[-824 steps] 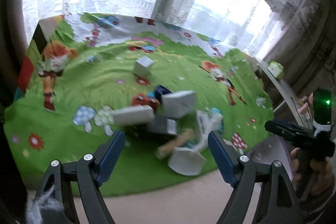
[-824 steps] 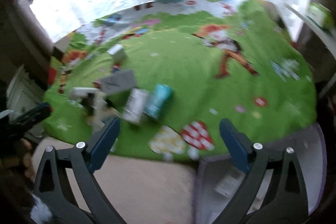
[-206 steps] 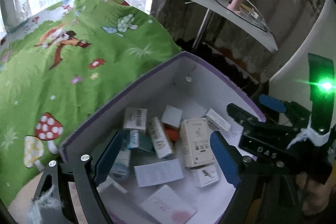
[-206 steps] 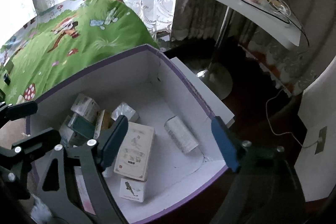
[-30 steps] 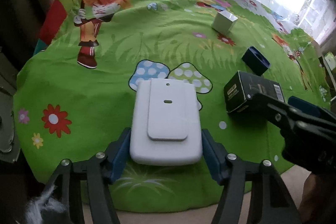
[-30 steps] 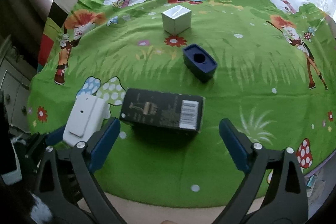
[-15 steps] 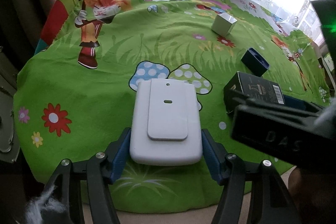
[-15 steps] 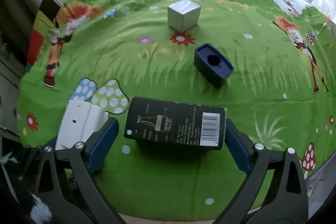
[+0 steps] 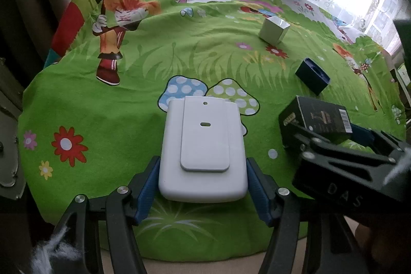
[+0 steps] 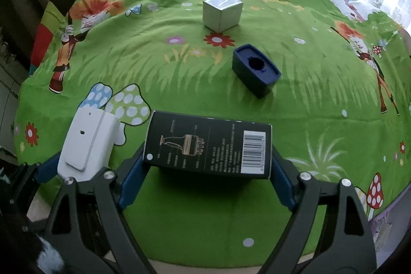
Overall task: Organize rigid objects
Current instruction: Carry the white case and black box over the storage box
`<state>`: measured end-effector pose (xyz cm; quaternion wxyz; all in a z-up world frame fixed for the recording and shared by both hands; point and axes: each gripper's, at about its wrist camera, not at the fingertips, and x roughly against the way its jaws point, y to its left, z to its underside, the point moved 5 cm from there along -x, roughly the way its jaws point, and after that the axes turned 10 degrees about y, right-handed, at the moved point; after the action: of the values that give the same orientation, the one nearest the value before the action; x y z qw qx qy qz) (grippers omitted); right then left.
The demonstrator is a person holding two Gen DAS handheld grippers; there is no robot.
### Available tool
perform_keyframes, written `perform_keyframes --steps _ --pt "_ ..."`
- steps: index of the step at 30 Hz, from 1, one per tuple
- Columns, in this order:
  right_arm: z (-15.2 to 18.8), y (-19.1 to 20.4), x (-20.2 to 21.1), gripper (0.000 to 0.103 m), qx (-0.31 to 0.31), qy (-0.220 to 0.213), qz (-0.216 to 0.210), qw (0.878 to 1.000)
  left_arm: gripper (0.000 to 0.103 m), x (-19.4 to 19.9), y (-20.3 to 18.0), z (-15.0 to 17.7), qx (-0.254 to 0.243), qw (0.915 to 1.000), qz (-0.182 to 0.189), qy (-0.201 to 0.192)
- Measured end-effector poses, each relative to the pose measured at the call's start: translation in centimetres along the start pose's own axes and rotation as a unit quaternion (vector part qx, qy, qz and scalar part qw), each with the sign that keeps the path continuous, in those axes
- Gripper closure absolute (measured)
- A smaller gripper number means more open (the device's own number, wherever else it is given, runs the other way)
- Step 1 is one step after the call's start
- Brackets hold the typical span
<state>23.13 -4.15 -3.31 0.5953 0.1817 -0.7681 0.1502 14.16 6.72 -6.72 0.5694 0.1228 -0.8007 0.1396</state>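
A flat white box (image 9: 205,145) lies on the green cartoon cloth (image 9: 108,120), and my left gripper (image 9: 203,166) is shut on its near end, one blue pad on each long side. To its right lies a black box (image 10: 208,148) with a barcode, also seen in the left wrist view (image 9: 318,117). My right gripper (image 10: 207,161) straddles it lengthwise. Its jaws are closing, and the pads (image 10: 133,171) touch both short ends. In the right wrist view the white box (image 10: 87,143) sits at the left, close beside the right gripper's left finger.
Farther back on the cloth stand a silver cube (image 10: 222,12) and a navy block with a round hole (image 10: 257,71). Lace-curtained windows lie behind the table. A purple box edge (image 10: 390,209) shows at the lower right, beyond the table's front edge.
The right gripper has come down over the black box and its jaws have narrowed onto the box's ends. The left gripper and white box have stayed put.
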Motion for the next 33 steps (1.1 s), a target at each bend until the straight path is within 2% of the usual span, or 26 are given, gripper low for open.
perform_keyframes --steps 6,8,15,17,18,33 --pt "1.0 -0.4 0.3 0.016 0.007 0.004 -0.005 1.0 0.038 -0.3 -0.6 0.2 -0.015 0.9995 -0.026 0.003" --pt "1.3 -0.8 0.1 0.016 0.004 0.012 -0.016 1.0 0.035 -0.4 -0.8 0.2 -0.021 0.9992 -0.035 0.005" --pt "1.1 -1.2 -0.4 0.015 -0.005 0.027 -0.028 0.999 0.029 -0.4 -0.8 0.0 -0.021 0.9995 -0.02 0.014" --pt "1.0 -1.3 -0.6 0.016 -0.008 0.031 -0.033 0.999 0.032 -0.4 -0.9 0.0 -0.02 0.9996 -0.018 0.012" --pt "1.0 -1.2 -0.6 0.016 -0.007 0.028 -0.033 0.999 0.039 -0.3 -0.8 0.1 -0.019 0.9996 -0.021 0.01" --pt "2.5 -2.4 2.6 0.017 -0.011 -0.013 -0.027 0.999 0.039 1.6 -1.4 0.9 -0.016 0.9998 -0.001 -0.015"
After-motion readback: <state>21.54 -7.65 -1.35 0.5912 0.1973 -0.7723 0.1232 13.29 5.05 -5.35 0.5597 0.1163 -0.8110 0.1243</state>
